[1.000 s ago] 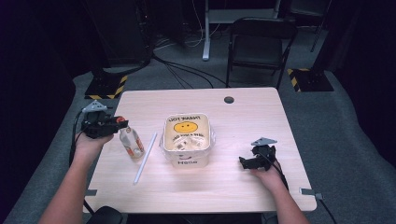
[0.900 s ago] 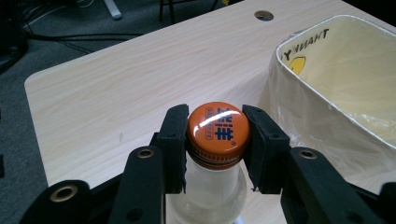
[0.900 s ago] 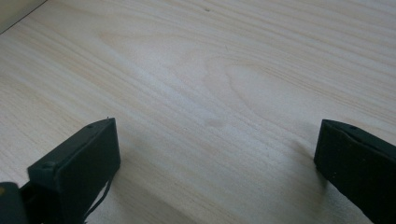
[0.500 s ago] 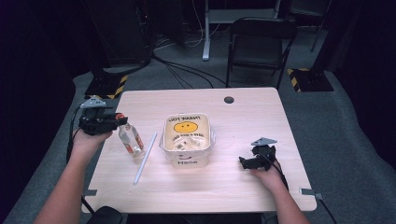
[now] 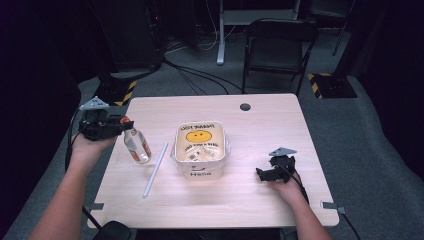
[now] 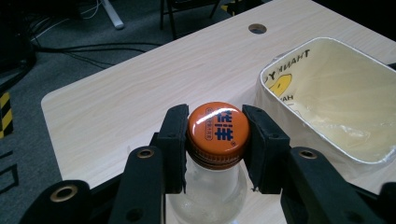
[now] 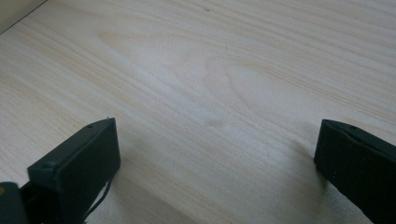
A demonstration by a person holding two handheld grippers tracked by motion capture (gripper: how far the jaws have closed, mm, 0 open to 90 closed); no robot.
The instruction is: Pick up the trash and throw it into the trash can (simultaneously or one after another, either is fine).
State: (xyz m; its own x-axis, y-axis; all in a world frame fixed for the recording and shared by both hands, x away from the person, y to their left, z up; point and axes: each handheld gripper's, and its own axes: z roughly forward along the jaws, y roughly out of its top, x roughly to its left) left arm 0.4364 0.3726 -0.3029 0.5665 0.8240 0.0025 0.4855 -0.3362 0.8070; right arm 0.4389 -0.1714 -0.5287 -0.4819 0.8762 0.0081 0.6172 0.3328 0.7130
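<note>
Pale, straight-grained wood forms the rectangular table (image 5: pixel 250 125), which is set on grey carpet with a dark folding chair (image 5: pixel 280 45) and loose cables behind it, and a round cable hole (image 5: pixel 245 107) is cut near its far edge. At the table's left edge a small clear bottle (image 5: pixel 137 147) with a rounded shoulder and a band of orange label is seen tilted, its glossy orange screw cap (image 6: pixel 217 127), ribbed at the rim and printed with blue characters, being clamped from both sides between the flat black jaws of the left gripper (image 6: pixel 218 135), which is held in the person's left hand (image 5: pixel 90 147). Just beside the bottle, a long white straw-like tube (image 5: pixel 156 169) is laid diagonally on the wood. Next to that, at the table's centre, a square container (image 5: pixel 199 150) with rounded corners and thin, cream-coloured walls is placed; a yellow smiley face and dark lettering are printed on it, and its inside is seen to be smooth and shiny. Well apart, near the right front of the table, the right gripper (image 5: pixel 270 172) is rested low over the bare wood with its blocky black jaws spread wide and nothing held between them.
</note>
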